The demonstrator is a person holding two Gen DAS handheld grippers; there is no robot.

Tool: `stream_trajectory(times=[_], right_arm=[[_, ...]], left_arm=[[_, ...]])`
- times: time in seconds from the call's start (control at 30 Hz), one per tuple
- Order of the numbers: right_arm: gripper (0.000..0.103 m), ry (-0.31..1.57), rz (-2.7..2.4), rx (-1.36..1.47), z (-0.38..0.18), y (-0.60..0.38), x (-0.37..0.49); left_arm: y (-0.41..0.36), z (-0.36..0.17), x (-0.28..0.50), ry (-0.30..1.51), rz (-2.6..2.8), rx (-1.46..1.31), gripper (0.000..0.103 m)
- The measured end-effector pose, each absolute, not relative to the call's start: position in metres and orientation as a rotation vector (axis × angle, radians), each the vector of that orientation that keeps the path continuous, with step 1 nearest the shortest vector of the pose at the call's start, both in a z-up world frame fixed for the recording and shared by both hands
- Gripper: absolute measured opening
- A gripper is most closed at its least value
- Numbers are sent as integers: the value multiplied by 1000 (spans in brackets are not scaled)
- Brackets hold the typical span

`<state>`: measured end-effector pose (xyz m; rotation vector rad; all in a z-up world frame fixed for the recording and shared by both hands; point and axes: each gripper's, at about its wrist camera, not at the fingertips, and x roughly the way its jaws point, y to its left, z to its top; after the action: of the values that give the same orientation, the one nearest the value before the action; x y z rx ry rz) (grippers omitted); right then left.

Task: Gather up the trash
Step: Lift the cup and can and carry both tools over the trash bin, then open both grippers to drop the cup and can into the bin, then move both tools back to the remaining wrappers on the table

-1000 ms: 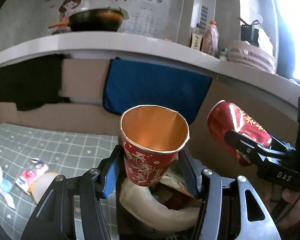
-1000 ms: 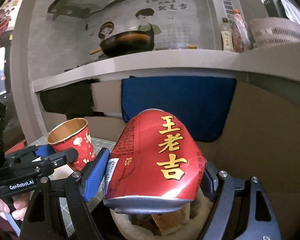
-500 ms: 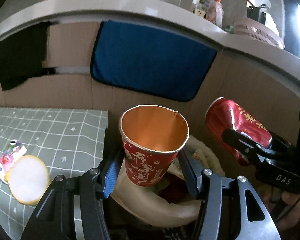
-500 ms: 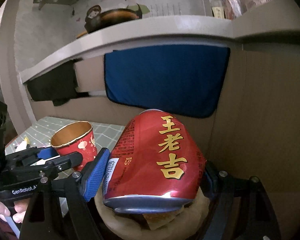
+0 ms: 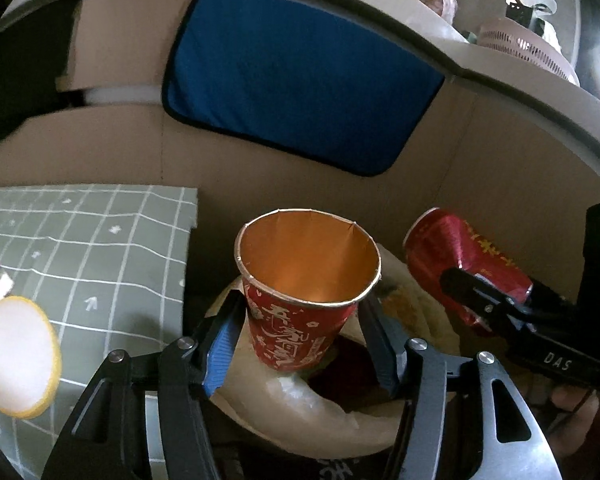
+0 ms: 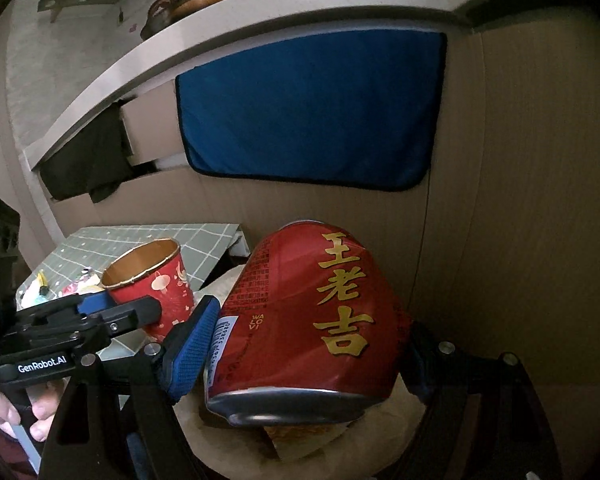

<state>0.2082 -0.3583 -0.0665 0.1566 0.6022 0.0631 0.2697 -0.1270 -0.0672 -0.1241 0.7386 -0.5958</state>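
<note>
1. Your left gripper (image 5: pixel 300 344) has sunk toward the trash bin (image 5: pixel 308 420); its jaws, just eased wider, clasp the paper cup (image 5: pixel 304 280) above it.
2. Your right gripper (image 6: pixel 300 344), lower too, clamps the red can (image 6: pixel 312 320) over the bin.

Both grippers: black frames, silver screws, blue ribbed pads. Left gripper (image 6: pixel 148 316) printed "GenRobot.AI" at 8 o'clock; right gripper (image 5: pixel 464 280) printed "DAS" at 4 o'clock.

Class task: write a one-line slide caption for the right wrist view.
Right gripper holds a dented red can above the lined bin; left gripper holds a paper cup.
</note>
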Motion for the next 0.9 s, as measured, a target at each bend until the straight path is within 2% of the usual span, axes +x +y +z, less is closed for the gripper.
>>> stream_trajectory(times=[0.63,0.9], right_arm=[[82,572,-32,149,-64,-365,209],[82,554,-25,156,-60,-365,207]], left_arm=[[-126,-76,275,803,-683,-167,72],[-124,-72,266,787,-657,-142,73]])
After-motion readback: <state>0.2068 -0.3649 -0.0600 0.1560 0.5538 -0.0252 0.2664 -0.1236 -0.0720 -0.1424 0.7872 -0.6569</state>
